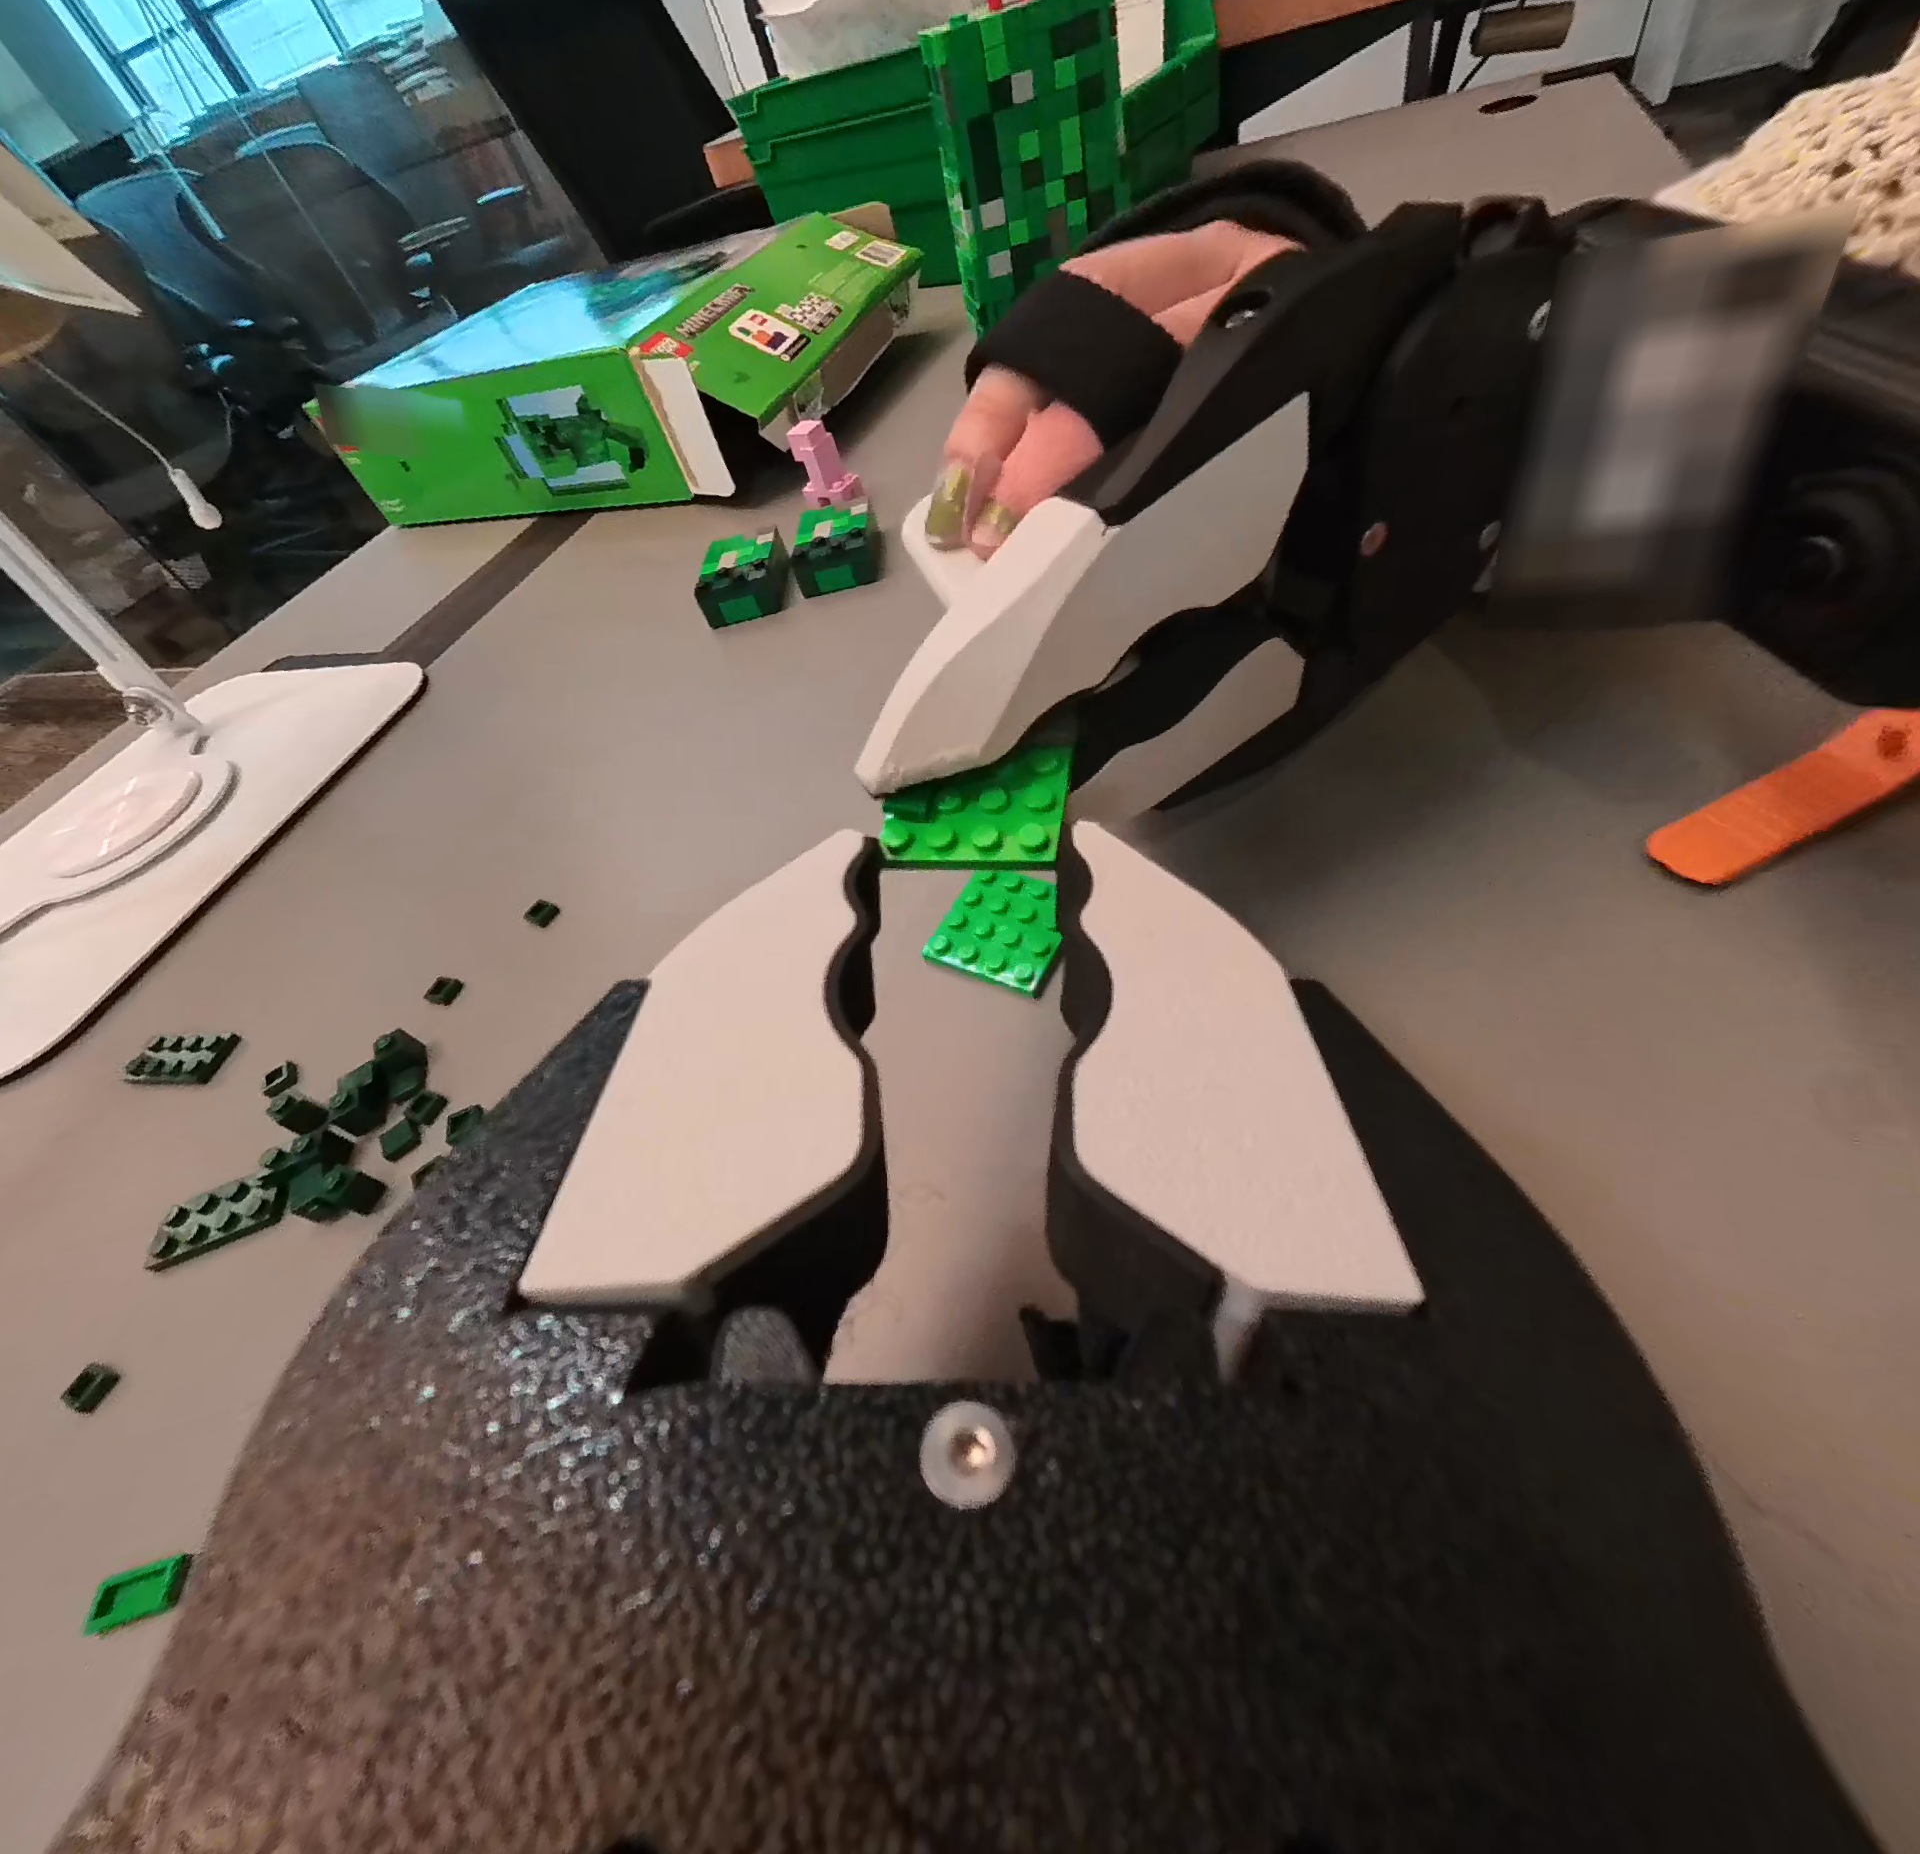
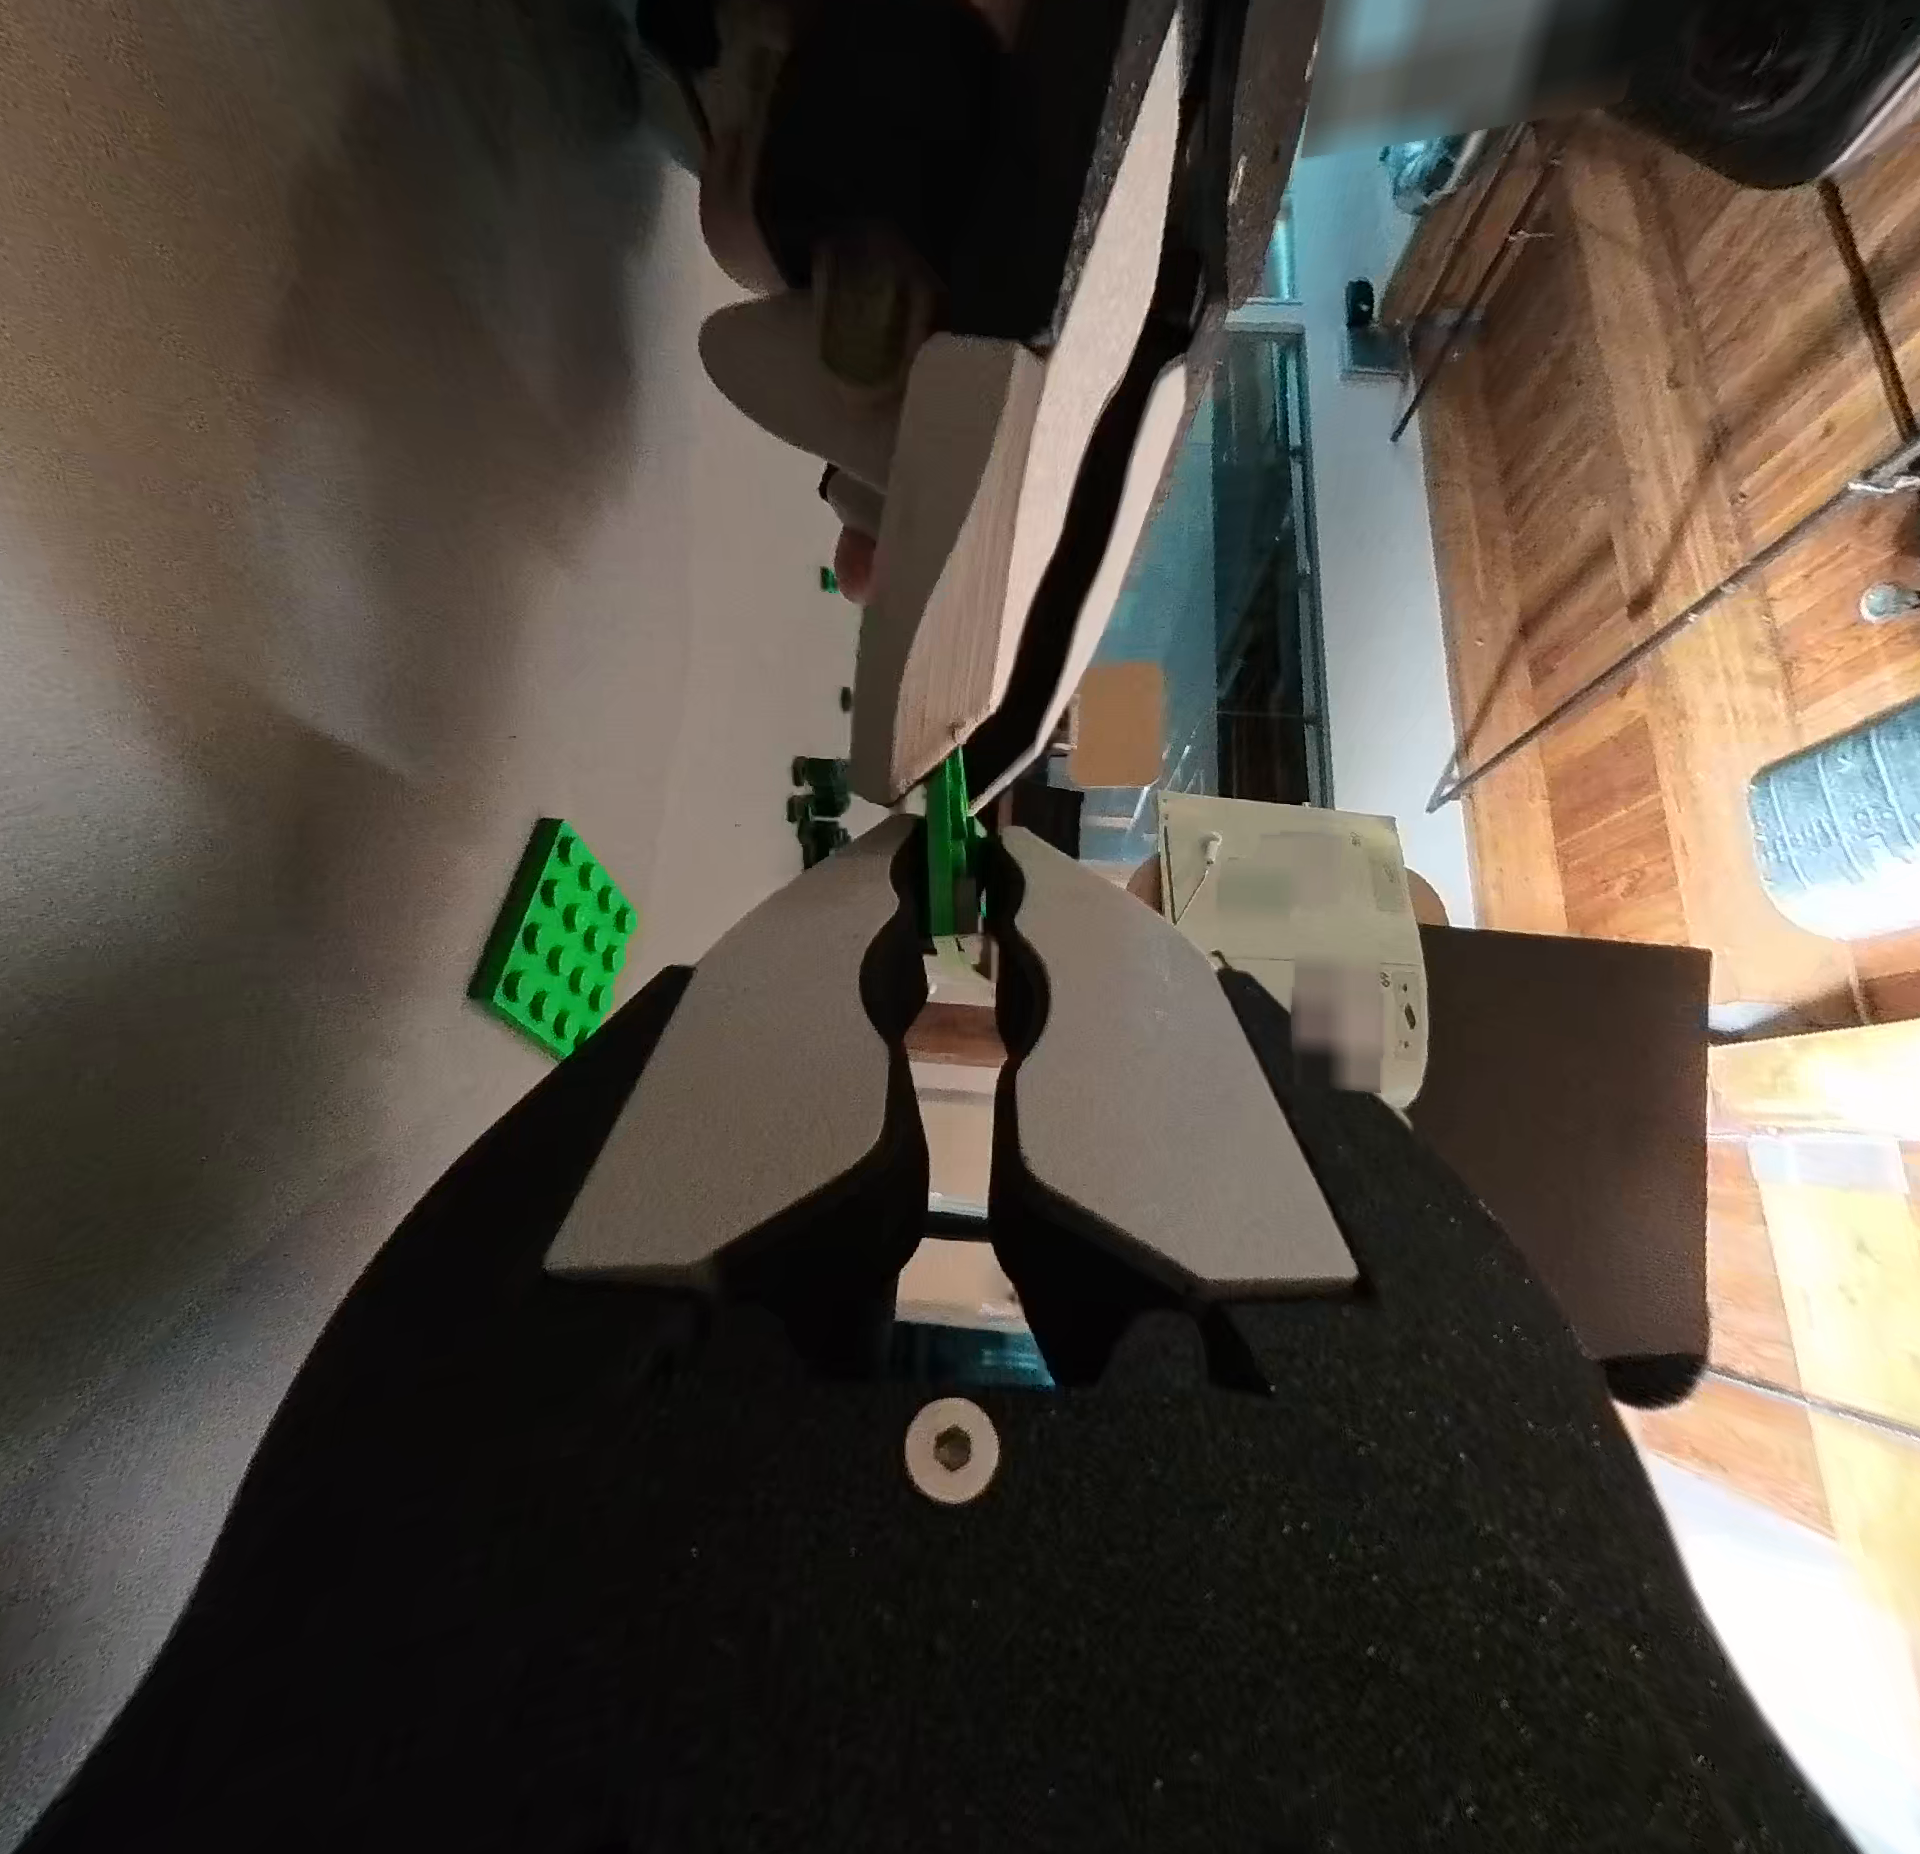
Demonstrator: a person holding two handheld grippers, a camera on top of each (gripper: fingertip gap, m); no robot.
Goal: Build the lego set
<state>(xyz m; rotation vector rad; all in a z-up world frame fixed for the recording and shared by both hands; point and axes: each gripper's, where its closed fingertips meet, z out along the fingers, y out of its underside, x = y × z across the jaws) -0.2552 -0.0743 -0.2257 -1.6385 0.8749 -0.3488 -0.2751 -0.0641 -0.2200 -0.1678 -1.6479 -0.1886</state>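
A bright green studded plate (image 1: 977, 817) is held above the grey table (image 1: 623, 724) between both grippers. My left gripper (image 1: 971, 848) is shut on its two side edges. My right gripper (image 1: 914, 781) reaches in from the right, shut on its top and bottom faces. In the right wrist view the plate (image 2: 948, 848) is edge-on between my right gripper's (image 2: 954, 848) fingers, and my left gripper (image 2: 951, 781) comes down from above. A second square green plate (image 1: 997, 931) lies flat on the table below; it also shows in the right wrist view (image 2: 556, 937).
Loose dark green pieces (image 1: 301, 1129) lie at the left by a white lamp base (image 1: 156, 796). Two small green blocks (image 1: 790, 568), a pink figure (image 1: 826, 464), the green box (image 1: 540, 402), a tall green build (image 1: 1029, 142) and green bins (image 1: 831, 131) stand behind. An orange separator (image 1: 1787, 807) lies right.
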